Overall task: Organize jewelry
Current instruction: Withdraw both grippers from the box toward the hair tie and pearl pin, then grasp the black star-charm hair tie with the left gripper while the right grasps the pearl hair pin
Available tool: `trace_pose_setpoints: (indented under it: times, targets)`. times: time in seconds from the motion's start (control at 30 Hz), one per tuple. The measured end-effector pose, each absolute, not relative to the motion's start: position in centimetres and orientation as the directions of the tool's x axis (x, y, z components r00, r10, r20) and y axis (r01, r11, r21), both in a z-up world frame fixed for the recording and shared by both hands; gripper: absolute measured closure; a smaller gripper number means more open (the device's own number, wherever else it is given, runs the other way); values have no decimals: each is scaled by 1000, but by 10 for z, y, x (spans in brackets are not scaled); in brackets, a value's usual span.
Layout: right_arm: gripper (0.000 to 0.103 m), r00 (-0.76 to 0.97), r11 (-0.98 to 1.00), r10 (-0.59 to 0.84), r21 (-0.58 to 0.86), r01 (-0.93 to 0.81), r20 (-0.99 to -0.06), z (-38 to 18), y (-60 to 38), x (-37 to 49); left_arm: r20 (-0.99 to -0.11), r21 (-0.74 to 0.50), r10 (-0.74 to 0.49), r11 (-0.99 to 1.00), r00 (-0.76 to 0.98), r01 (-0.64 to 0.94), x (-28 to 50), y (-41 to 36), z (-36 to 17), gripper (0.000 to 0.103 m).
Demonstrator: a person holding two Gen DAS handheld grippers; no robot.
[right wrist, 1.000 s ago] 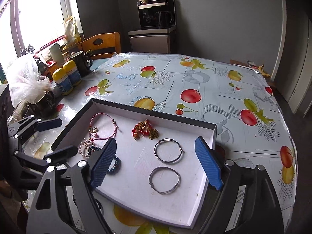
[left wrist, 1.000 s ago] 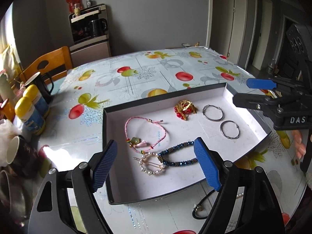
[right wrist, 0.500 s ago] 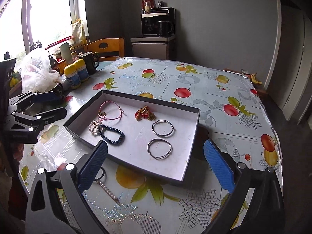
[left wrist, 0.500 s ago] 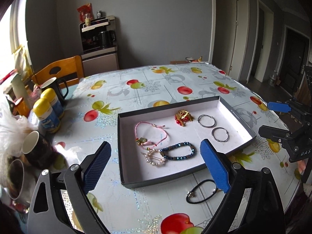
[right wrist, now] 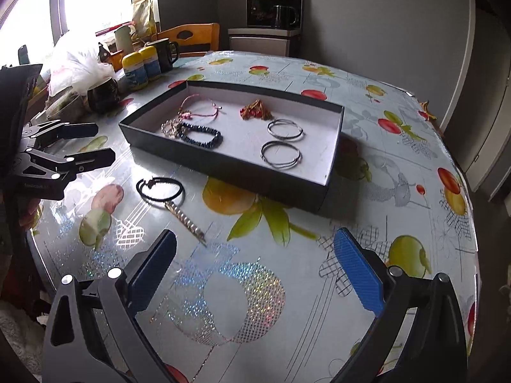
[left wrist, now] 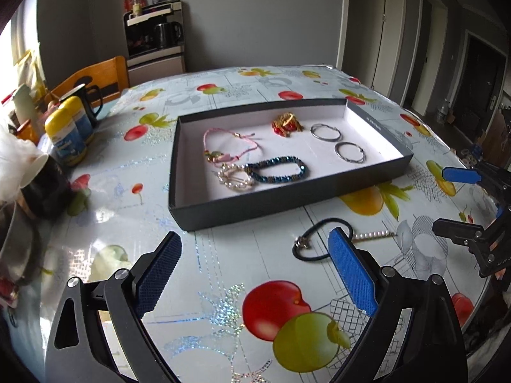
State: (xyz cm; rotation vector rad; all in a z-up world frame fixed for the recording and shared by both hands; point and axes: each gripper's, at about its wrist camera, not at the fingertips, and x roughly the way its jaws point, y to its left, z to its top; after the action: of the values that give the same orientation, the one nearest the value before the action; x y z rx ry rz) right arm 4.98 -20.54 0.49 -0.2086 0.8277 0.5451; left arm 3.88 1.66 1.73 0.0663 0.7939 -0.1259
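Left gripper [left wrist: 255,276] held above the surface [left wrist: 223,287] with jaws wide apart, nothing between them. Right gripper [right wrist: 255,269] likewise held with jaws spread wide and empty.

Ahead of the left jaws, beyond their tips, stood a dark shallow tray [left wrist: 287,196] with a white floor. Inside it, on the far side from the jaws, lay a gold and red piece [left wrist: 287,123], bunched together, and beside it to the right two thin silver hoops [left wrist: 325,132], apart from each other. On the left part rested a pink cord bracelet [left wrist: 228,145] with a small charm. Nearer to the jaws lay a dark blue beaded bracelet [left wrist: 278,172], touching a pearl hair clip [left wrist: 234,178] at its left end.

Outside the tray, just ahead of the right finger of the left jaws, lay a black cord loop [left wrist: 319,239] with a small metal clasp, and next to it a thin beaded pin [left wrist: 373,234], partly hidden behind that finger. Seen from the right wrist, the same loop [right wrist: 159,190] and pin [right wrist: 186,220] lay ahead of the left finger of the right jaws, the pin touching the loop.
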Motion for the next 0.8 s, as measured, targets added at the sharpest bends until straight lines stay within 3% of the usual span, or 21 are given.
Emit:
trace_pose_setpoints:
  times: [0.57, 0.63, 0.7, 0.8]
  targets:
    - [6, 510, 817, 414, 61, -573, -754, -8, -192, 45, -751, 6, -112, 984, 651, 176, 58, -4, -6, 21]
    - [6, 505, 812, 418, 61, -580, -755, -8, -190, 46, -753, 1, -119, 983, 647, 182, 58, -5, -7, 24]
    - [6, 502, 806, 421, 58, -589, -756, -8, -187, 47, -762, -3, -129, 981, 635, 195, 58, -5, -8, 39]
    - [7, 494, 794, 429, 55, -605, -756, -9, -183, 46, -768, -24, -155, 976, 621, 215, 59, -7, -9, 45]
